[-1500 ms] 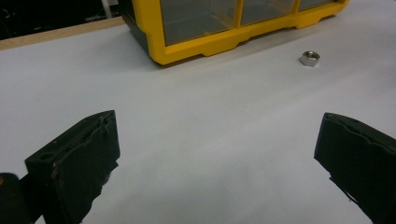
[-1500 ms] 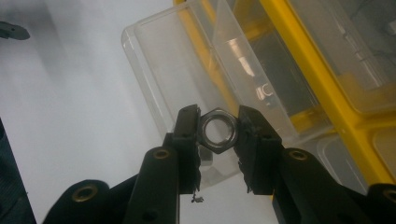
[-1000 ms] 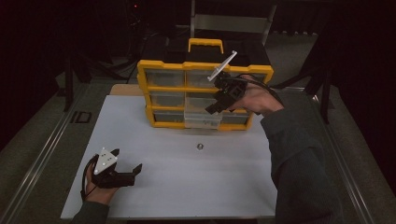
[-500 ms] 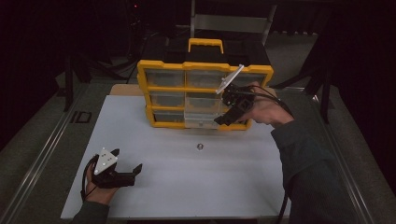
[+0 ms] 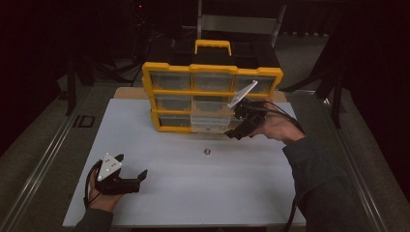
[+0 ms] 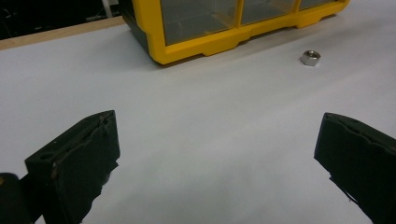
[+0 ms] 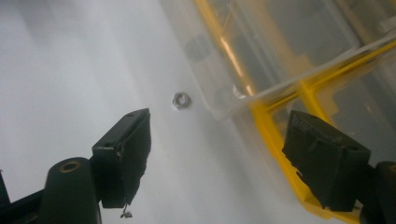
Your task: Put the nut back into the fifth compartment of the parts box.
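A yellow organizer [image 5: 212,72] with clear drawers stands at the back of the white table [image 5: 193,193]. Its bottom middle drawer [image 5: 209,123] sticks out a little; the drawer's clear corner [image 7: 224,100] is in the right gripper view. A small metal hex nut [image 5: 206,152] [image 6: 310,58] [image 7: 181,100] lies on the table in front of it. My right gripper [image 5: 234,126] [image 7: 219,119] hovers by the drawer's right front corner. Its jaws are open, have just been opening, and hold nothing. My left gripper [image 5: 130,166] [image 6: 219,123] rests open and empty at the near left.
The organizer's yellow handle [image 5: 212,46] rises behind it. A wooden board edge [image 6: 56,32] runs along the table's back. Metal rails [image 5: 43,159] flank the table on the left. Dark stands and chair legs fill the background.
My right gripper has come down and toward me, from in front of the organizer's upper right drawers to its lower front. The left gripper has stayed put.
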A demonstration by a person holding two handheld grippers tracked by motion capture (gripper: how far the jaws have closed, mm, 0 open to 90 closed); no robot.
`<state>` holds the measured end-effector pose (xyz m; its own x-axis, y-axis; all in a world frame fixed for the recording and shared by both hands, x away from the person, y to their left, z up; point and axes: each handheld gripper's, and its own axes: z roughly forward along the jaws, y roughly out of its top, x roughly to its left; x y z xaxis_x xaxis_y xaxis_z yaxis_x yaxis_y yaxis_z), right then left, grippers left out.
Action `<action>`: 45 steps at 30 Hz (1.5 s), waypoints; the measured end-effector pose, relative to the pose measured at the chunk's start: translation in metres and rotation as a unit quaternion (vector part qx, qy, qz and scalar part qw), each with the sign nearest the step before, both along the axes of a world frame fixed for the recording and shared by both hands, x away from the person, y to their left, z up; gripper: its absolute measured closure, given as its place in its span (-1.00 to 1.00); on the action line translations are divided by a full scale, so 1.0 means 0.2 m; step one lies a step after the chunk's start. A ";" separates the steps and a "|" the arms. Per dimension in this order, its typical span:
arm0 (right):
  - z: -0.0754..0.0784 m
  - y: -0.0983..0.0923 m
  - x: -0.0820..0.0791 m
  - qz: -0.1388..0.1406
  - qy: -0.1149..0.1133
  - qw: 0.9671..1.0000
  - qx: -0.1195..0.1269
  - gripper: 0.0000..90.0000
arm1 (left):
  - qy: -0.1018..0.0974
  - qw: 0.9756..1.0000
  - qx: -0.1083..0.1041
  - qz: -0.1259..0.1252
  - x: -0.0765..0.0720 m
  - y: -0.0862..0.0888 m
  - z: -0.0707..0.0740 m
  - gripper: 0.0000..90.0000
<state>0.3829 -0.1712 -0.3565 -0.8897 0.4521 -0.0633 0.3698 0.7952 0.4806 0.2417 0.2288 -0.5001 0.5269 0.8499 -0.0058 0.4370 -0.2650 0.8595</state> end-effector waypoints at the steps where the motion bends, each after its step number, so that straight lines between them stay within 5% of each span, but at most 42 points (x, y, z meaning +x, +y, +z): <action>1: -0.01 0.00 0.00 0.000 0.002 1.000 0.005 -0.48 | 0.000 1.000 0.000 0.000 0.00 0.00 0.00 -0.99; 20: -0.27 0.02 -0.11 0.011 0.017 1.000 0.008 -0.45 | 0.000 1.000 -0.001 0.000 0.00 0.00 0.00 -0.99; 31: -0.42 0.11 -0.17 0.034 0.019 0.999 0.024 -0.45 | 0.000 1.000 -0.001 0.000 0.00 0.00 0.00 -0.99; 39: -0.55 0.20 -0.18 0.042 0.004 0.999 0.021 -0.49 | 0.000 1.000 -0.001 0.000 0.00 0.00 0.00 -0.99; 45: -0.65 0.25 -0.17 0.041 0.012 0.999 0.015 -0.54 | 0.000 1.000 -0.001 -0.001 0.00 0.00 0.00 -0.99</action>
<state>0.3494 -0.1204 -0.4873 -0.9251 0.3785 -0.0301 0.3149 0.8091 0.4961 0.2417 0.2290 -0.5000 0.5282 0.8491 -0.0076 0.4362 -0.2636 0.8604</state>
